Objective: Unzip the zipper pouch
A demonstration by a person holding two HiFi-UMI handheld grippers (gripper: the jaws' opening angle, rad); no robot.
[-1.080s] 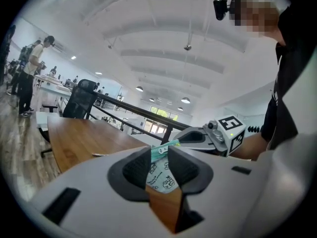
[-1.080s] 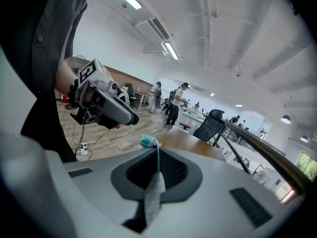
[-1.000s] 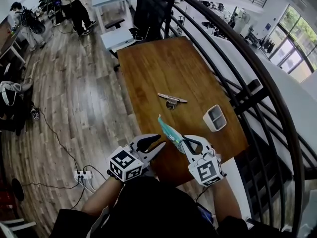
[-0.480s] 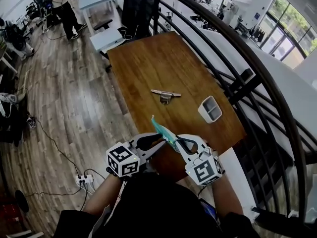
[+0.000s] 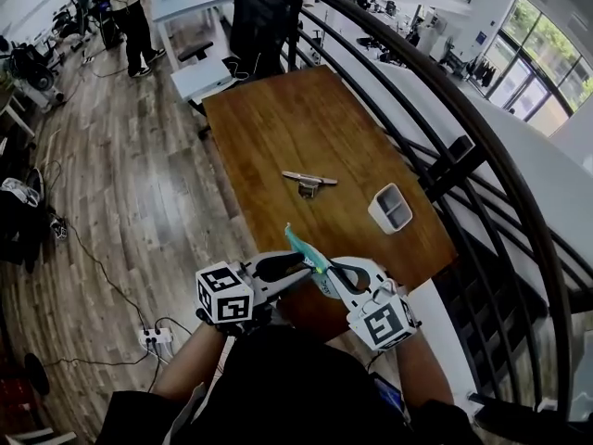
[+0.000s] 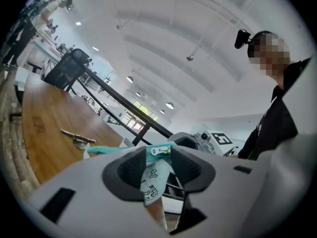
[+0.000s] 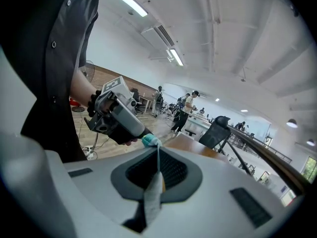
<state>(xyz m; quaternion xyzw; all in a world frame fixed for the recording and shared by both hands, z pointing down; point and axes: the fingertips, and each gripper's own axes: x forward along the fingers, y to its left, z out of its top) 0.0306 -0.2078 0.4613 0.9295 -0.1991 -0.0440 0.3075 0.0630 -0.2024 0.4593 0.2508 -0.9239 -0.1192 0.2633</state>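
I hold a teal zipper pouch [image 5: 304, 249] in the air over the near edge of the table, between both grippers. My left gripper [image 5: 298, 267] grips the pouch's zipper end: in the left gripper view the silver zipper pull [image 6: 159, 151] lies between its pads, with printed cloth hanging below. Its jaws have just been opening a little, and the pouch still fills the gap. My right gripper [image 5: 326, 273] is shut on a thin edge of the pouch [image 7: 152, 195]. In the right gripper view the left gripper [image 7: 119, 118] faces me from the pouch's far teal tip.
On the wooden table [image 5: 306, 119] lie a flat metal clip [image 5: 309, 182] and a white two-compartment box [image 5: 390, 209]. A black railing [image 5: 445, 146] runs along the table's right side. A power strip [image 5: 153, 336] and cables lie on the floor at left. A person stands far back.
The left gripper has rolled, so its marker cube faces up more. The right gripper has shifted slightly. The pouch stays between both grippers.
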